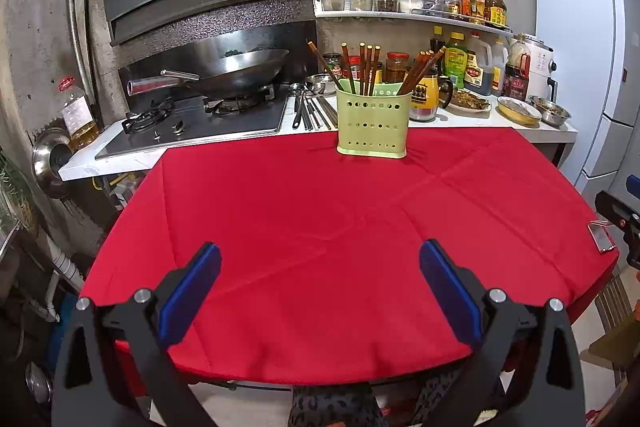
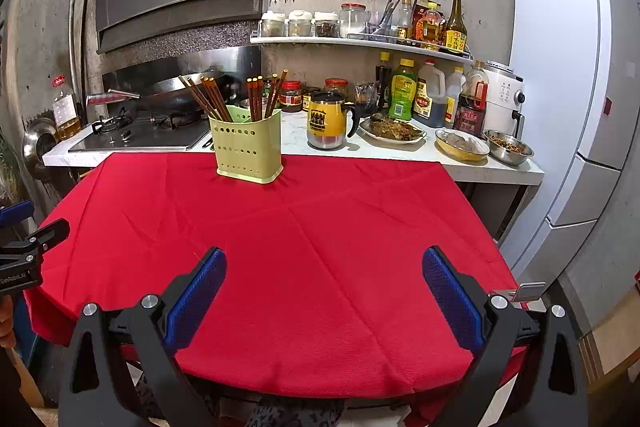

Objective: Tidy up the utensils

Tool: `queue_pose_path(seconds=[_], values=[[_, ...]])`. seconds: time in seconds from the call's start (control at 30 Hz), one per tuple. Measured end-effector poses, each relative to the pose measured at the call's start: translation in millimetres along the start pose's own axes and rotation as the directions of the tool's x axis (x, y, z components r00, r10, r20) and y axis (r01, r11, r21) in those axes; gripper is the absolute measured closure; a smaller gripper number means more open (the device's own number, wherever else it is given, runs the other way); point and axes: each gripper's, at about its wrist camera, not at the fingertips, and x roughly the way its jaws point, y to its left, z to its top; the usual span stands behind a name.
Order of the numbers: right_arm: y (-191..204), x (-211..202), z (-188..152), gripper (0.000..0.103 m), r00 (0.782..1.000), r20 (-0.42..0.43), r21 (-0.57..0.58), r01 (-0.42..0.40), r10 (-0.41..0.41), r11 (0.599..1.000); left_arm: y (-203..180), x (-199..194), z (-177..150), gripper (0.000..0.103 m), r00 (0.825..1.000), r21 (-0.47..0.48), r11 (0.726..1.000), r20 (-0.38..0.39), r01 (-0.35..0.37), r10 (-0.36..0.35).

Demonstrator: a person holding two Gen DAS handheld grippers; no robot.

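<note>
Both grippers are mine and both stand wide apart with nothing between the blue pads: my left gripper [image 1: 320,255] and my right gripper [image 2: 324,259] hang over the near edge of the table, which is covered by a red tablecloth [image 1: 320,211]. Left view: the green perforated utensil holder [image 1: 373,125] stands upright on the cloth at the far edge of the table, well apart from the fingers. Brown chopsticks [image 1: 366,67] stand in it in several clusters, fanning left, upright and right. Right view: the same holder [image 2: 246,147] sits far left of centre, its chopsticks [image 2: 256,99] leaning outward. Behind it runs a white counter [image 2: 360,149] carrying a yellow mug [image 2: 328,121], a plate of food [image 2: 392,131] and two metal bowls [image 2: 508,147]. Loose metal utensils [image 1: 310,111] lie on the counter beside the gas stove [image 1: 200,119], where a wok [image 1: 240,67] rests on a burner.
</note>
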Motion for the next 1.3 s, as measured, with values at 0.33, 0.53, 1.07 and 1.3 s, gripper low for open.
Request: queue_pose_path(seconds=[0.33,0.53,1.07,1.3], values=[[-1.3,1.3,-1.9,0.006,1.000,-0.001,0.004,0.000,0.000,1.000,0.1,2.7,0.2,0.006,1.000,-0.004,1.000,-0.004,-0.004,0.004],[-1.3,1.0,-2.9,0.006,1.000,-0.001,0.004,0.000,0.000,1.000,0.8,3.1,0.5,0.006,1.000,-0.005,1.000,-0.005,-0.003,0.003],[-1.6,0.9,-2.8,0.006,1.000,-0.001,0.004,-0.001,0.001,1.000,0.0,3.2,0.4,0.006,1.000,-0.004,1.000,-0.001,-0.004,0.004],[-1.8,1.0,-2.9,0.006,1.000,-0.002,0.005,-0.002,0.002,1.000,0.1,3.7,0.3,0.006,1.000,-0.004,1.000,-0.002,-0.004,0.004]])
